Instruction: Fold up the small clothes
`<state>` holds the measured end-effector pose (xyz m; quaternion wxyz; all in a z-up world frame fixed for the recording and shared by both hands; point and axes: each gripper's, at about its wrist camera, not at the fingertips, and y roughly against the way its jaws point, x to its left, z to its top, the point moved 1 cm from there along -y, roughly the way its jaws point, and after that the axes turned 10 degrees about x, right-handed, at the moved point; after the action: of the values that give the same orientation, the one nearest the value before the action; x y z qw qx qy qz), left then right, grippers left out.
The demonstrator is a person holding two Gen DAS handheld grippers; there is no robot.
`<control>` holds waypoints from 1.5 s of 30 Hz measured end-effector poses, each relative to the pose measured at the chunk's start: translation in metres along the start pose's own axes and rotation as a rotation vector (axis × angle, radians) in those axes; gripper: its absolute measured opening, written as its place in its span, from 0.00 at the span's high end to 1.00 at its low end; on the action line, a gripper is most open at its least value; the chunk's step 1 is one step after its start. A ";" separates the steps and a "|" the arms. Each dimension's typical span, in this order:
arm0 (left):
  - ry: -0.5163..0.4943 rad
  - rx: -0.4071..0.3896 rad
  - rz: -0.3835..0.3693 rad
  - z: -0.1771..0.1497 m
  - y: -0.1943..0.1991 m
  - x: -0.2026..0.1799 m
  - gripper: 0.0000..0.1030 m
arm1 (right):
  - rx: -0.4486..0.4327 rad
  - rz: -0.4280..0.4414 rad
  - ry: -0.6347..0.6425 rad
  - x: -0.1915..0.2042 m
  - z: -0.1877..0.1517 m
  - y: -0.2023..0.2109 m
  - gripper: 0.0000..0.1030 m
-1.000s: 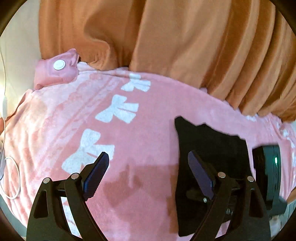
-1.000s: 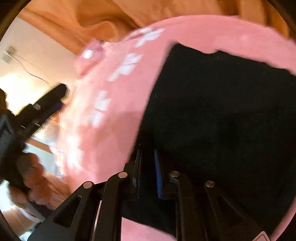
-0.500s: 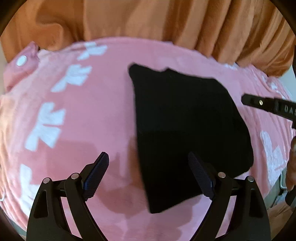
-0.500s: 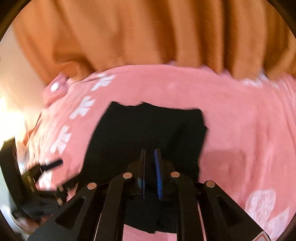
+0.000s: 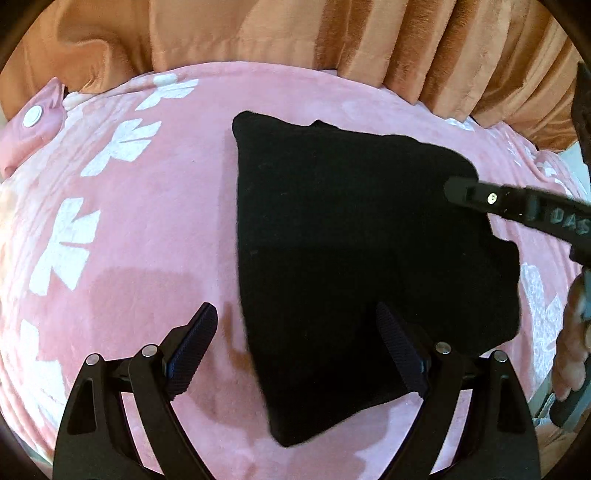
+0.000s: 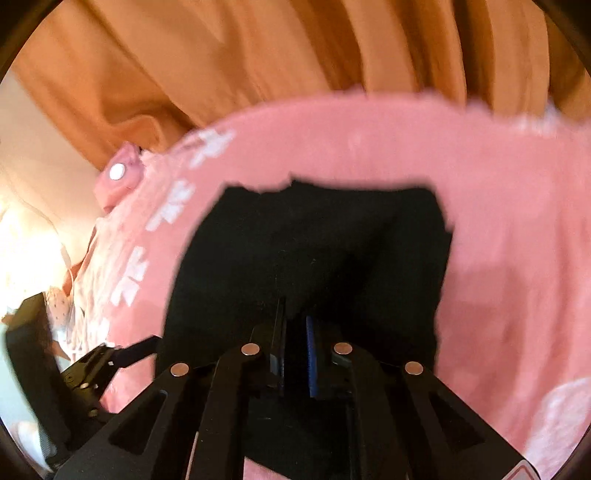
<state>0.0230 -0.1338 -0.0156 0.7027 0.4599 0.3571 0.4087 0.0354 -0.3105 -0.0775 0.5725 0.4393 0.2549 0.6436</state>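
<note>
A black folded garment (image 5: 351,221) lies flat on a pink blanket (image 5: 147,221) with white bow prints. My left gripper (image 5: 295,314) is open just above the garment's near left edge, one finger over the cloth and the other over bare blanket, holding nothing. The right gripper (image 5: 491,199) reaches in from the right over the garment's far right corner. In the right wrist view the right gripper (image 6: 295,317) hovers above the garment (image 6: 314,240). Its jaws are closing to a thin slit, and I see no cloth between them.
Orange curtain folds (image 5: 295,33) hang behind the blanket's far edge. A pink flap with a white snap (image 5: 33,116) sticks up at the far left corner. A hand (image 5: 572,332) holds the right tool at the right edge. The left gripper (image 6: 110,358) shows low left.
My right gripper let go of the black garment and drew up and back from it. My left gripper swung across from the bare blanket to the garment's near left edge, still open.
</note>
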 end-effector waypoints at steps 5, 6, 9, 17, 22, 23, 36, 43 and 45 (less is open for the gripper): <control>-0.006 0.011 0.019 0.001 -0.007 -0.003 0.16 | 0.092 -0.015 -0.079 -0.025 -0.005 -0.041 0.92; -0.005 0.012 0.020 0.001 -0.007 -0.003 0.16 | 0.098 -0.018 -0.082 -0.022 -0.003 -0.036 0.89; -0.007 0.012 0.018 0.000 -0.005 -0.002 0.16 | 0.036 -0.066 -0.053 -0.011 -0.005 -0.003 0.88; -0.020 0.009 0.039 0.000 -0.008 -0.009 0.16 | 0.181 -0.234 0.114 0.013 -0.047 -0.037 0.89; -0.024 0.011 0.043 -0.005 -0.007 -0.009 0.16 | 0.155 -0.149 0.100 0.018 -0.050 -0.005 0.87; -0.031 0.014 0.047 -0.007 -0.008 -0.010 0.16 | 0.160 -0.146 0.110 0.019 -0.052 -0.003 0.88; -0.061 0.115 -0.007 -0.037 -0.009 -0.004 0.15 | 0.289 -0.106 0.107 0.010 -0.075 -0.033 0.79; -0.003 0.049 -0.136 -0.015 0.016 0.006 0.14 | 0.129 -0.049 0.021 -0.008 -0.051 0.015 0.54; 0.026 0.018 -0.151 0.007 0.016 0.013 0.13 | 0.043 -0.038 -0.066 -0.026 -0.037 0.025 0.36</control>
<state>0.0301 -0.1209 -0.0001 0.7228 0.4325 0.4036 0.3572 -0.0108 -0.3347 -0.0817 0.5830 0.4676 0.2581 0.6123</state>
